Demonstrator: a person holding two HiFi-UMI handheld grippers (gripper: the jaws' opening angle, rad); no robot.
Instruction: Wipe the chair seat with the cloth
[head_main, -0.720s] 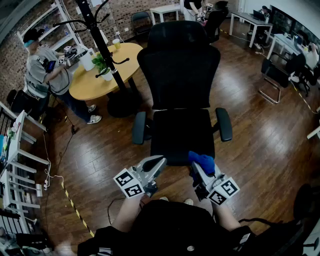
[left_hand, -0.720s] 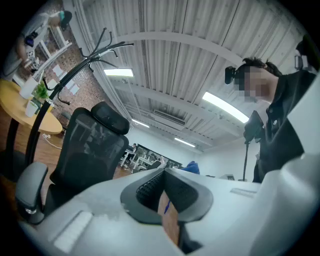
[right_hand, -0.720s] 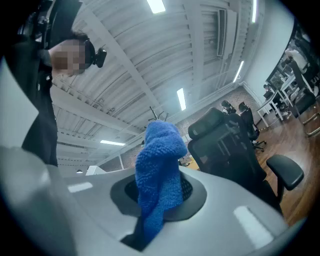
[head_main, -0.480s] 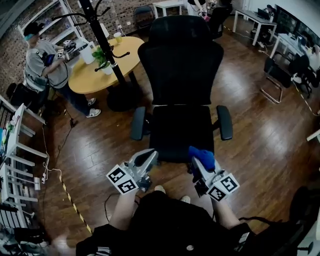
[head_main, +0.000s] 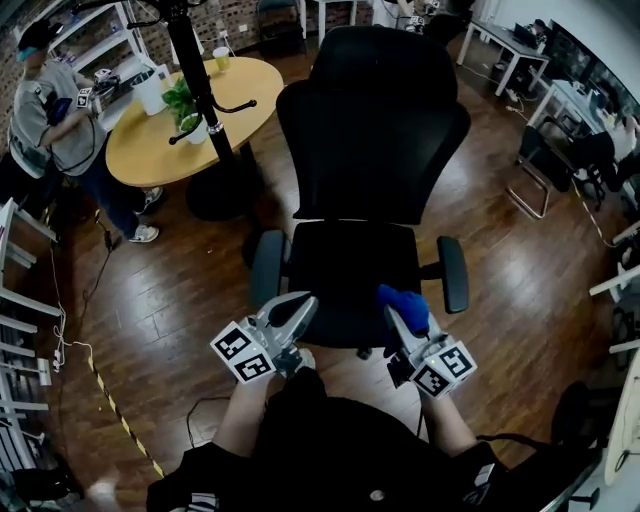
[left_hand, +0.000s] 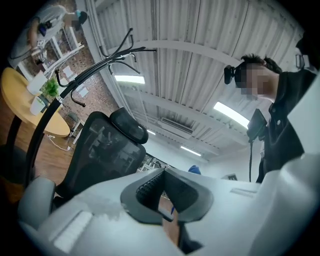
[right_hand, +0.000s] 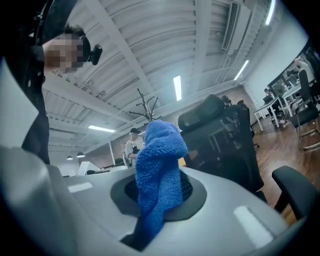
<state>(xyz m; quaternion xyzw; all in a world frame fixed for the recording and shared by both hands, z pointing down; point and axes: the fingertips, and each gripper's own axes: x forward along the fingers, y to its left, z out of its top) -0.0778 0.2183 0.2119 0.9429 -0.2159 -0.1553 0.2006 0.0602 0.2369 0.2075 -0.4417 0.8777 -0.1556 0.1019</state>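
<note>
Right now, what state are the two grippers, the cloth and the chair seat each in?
left gripper: jaws together, nothing between them.
right gripper: jaws clamped on the cloth.
cloth: blue, bunched, sticking out past the jaws over the seat's front right corner; contact with the seat can't be told.
chair seat: black, nothing lying on it.

Table (head_main: 150, 155): round, yellow, far left of rm.
Coat stand (head_main: 201, 95): black, upright, beside table.
Plant (head_main: 180, 98): green, white pot, on table.
Cup (head_main: 221, 62): on table's far edge.
Person (head_main: 45, 110): stands at table's left.
Floor (head_main: 170, 290): dark wood.
</note>
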